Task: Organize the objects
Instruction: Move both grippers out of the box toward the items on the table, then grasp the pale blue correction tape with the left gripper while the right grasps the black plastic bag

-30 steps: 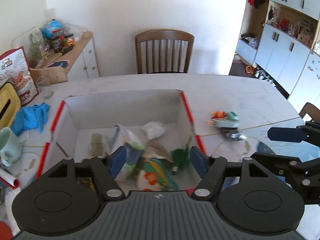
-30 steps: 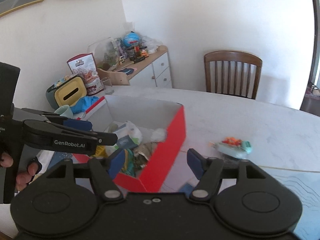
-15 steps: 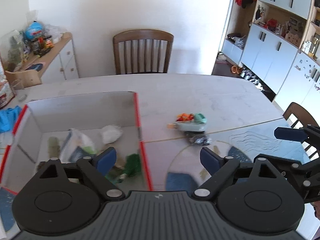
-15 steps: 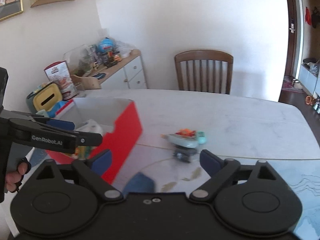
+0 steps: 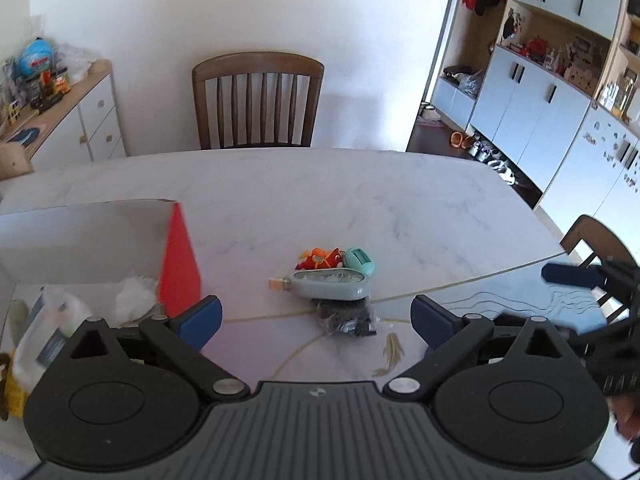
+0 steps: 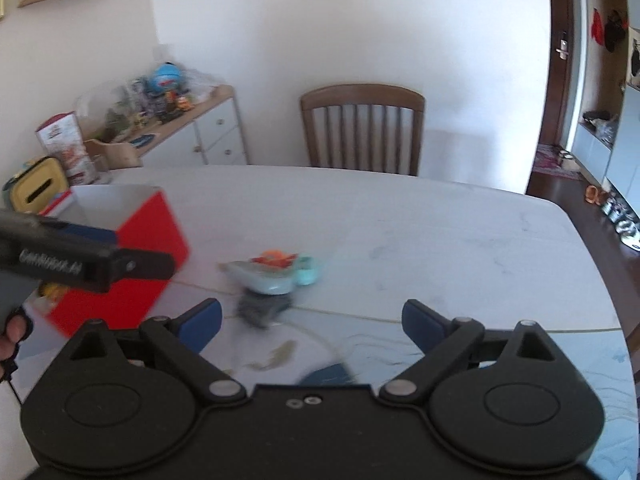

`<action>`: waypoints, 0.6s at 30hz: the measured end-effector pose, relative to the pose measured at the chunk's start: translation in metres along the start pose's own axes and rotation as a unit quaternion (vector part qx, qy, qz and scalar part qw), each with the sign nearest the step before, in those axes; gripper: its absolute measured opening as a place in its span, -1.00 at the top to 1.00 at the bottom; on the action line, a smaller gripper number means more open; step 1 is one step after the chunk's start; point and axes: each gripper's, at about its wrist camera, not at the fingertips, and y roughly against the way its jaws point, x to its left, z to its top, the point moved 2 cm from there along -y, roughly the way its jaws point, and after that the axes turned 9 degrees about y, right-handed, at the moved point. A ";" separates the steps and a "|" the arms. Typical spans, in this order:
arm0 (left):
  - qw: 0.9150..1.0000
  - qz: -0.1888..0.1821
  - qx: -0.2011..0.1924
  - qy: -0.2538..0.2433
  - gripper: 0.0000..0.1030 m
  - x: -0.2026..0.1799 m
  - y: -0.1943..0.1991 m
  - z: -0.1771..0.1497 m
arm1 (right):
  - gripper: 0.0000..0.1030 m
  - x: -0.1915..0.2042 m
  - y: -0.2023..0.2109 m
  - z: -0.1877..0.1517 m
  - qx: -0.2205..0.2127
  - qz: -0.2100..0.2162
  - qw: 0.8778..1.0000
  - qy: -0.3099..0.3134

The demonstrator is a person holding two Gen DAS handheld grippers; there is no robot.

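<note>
Right view is motion-blurred, so the small pile (image 6: 276,276) on the worktop (image 6: 440,240) is smeared there. Left view is sharper: grey-blue flat case (image 5: 332,285), orange toy (image 5: 320,259) and teal round gadget (image 5: 359,261) touching behind it, dark crinkly packet (image 5: 347,318) partly under the case, contents unreadable. Red box (image 5: 178,264) cut off at left, bags inside half hidden. My left gripper (image 5: 316,318) has fingers wide apart, empty, pile between them. My right gripper (image 6: 311,318) likewise spread, holding nothing.
</note>
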 end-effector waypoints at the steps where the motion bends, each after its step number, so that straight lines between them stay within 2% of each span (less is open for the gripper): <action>1: 1.000 0.001 0.002 -0.002 -0.97 -0.002 -0.005 0.000 | -0.87 -0.006 -0.004 0.000 0.001 0.000 1.000 -0.001; 5: 1.000 0.002 0.011 0.004 -0.97 -0.006 -0.025 0.001 | -0.86 -0.016 -0.022 -0.009 0.012 0.012 1.000 0.010; 10: 1.000 0.020 0.015 0.003 -0.97 -0.009 -0.049 0.003 | -0.85 -0.006 -0.047 -0.024 0.029 0.034 0.999 0.023; 15: 0.999 0.016 0.045 0.012 -0.97 -0.011 -0.076 0.001 | -0.82 0.008 -0.070 -0.029 0.037 0.059 0.997 0.029; 18: 0.997 0.020 0.063 0.035 -0.97 -0.009 -0.089 0.004 | -0.80 0.012 -0.079 -0.030 0.036 0.074 0.996 0.025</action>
